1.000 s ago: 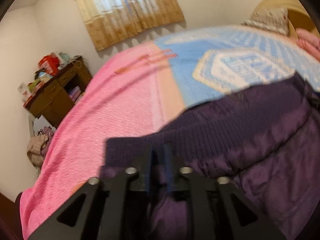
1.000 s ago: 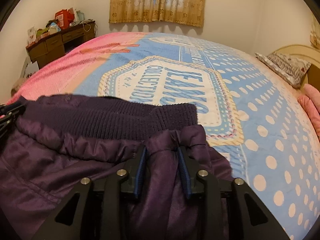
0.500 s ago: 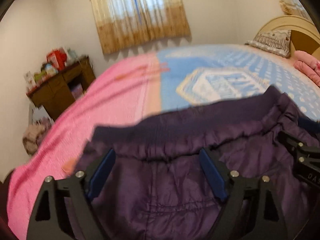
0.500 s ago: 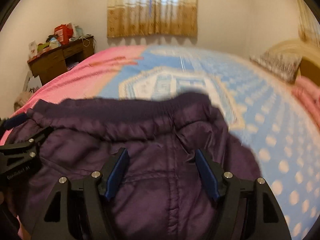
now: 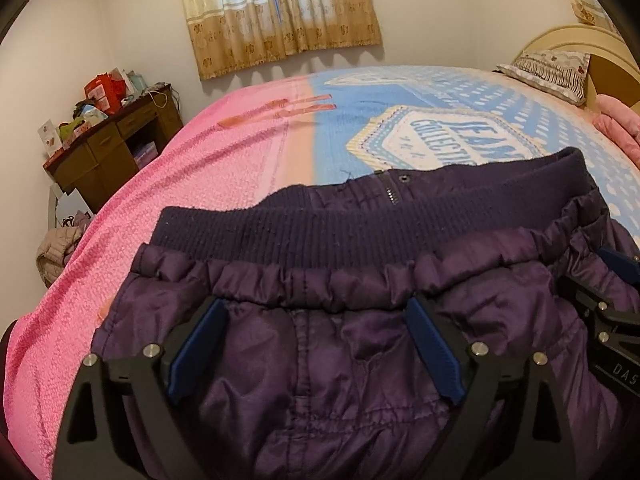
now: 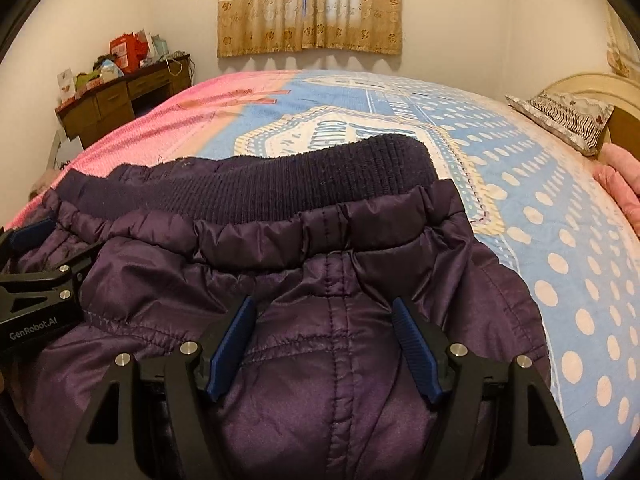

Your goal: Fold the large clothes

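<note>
- Left wrist view: my left gripper stands wide, its jaws having just been opening; the blue ribbed pads flank the purple jacket without pressing it.
- The jacket fills the lower half of both frames, lying flat on the bed. Its body is glossy, quilted cloth with stitched seams, gathered into puckers below a dark, ribbed knit band. A metal snap and a short run of zipper teeth show at the band's upper edge.
- Right wrist view: my right gripper is also spread, jaws just opened, pads either side of a centre seam, nothing clamped.
- The bedspread is nubbly pink at left, blue with pale dots and a lettered badge at right.
- A brown desk piled with boxes sits upper left, patterned curtains top centre, a pillow against the headboard at right.
</note>
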Demonstrator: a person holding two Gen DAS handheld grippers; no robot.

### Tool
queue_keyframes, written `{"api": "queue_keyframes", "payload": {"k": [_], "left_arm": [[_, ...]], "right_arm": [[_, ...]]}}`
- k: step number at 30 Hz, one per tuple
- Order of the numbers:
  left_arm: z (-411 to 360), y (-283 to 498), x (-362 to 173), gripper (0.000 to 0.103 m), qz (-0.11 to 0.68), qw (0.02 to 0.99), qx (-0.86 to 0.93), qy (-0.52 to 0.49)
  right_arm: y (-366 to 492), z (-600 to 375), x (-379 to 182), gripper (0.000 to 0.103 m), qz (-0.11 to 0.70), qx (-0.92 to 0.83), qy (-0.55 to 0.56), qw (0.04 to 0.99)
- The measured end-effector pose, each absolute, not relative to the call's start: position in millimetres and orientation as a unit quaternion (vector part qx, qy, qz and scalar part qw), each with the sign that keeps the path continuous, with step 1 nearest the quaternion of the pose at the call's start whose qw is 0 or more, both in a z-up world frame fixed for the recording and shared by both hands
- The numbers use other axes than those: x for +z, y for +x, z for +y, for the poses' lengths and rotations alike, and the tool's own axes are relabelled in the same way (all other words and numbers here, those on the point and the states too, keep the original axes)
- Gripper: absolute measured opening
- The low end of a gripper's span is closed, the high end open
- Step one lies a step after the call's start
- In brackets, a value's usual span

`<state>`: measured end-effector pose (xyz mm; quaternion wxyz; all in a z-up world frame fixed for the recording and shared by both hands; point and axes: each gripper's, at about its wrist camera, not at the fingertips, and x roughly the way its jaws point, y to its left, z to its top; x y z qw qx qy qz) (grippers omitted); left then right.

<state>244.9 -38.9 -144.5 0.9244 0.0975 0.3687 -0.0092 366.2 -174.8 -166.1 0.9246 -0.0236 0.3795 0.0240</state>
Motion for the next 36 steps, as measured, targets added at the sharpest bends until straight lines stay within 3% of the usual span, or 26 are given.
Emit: {"api": "queue_keyframes", "payload": {"k": [36], "left_arm": [[-51, 250, -151, 0.099, 0.374, 0.920, 0.012, 0.120]], "right_arm": [[367, -157, -166, 0.073, 0.388, 0.000, -0.073, 0.919]]}}
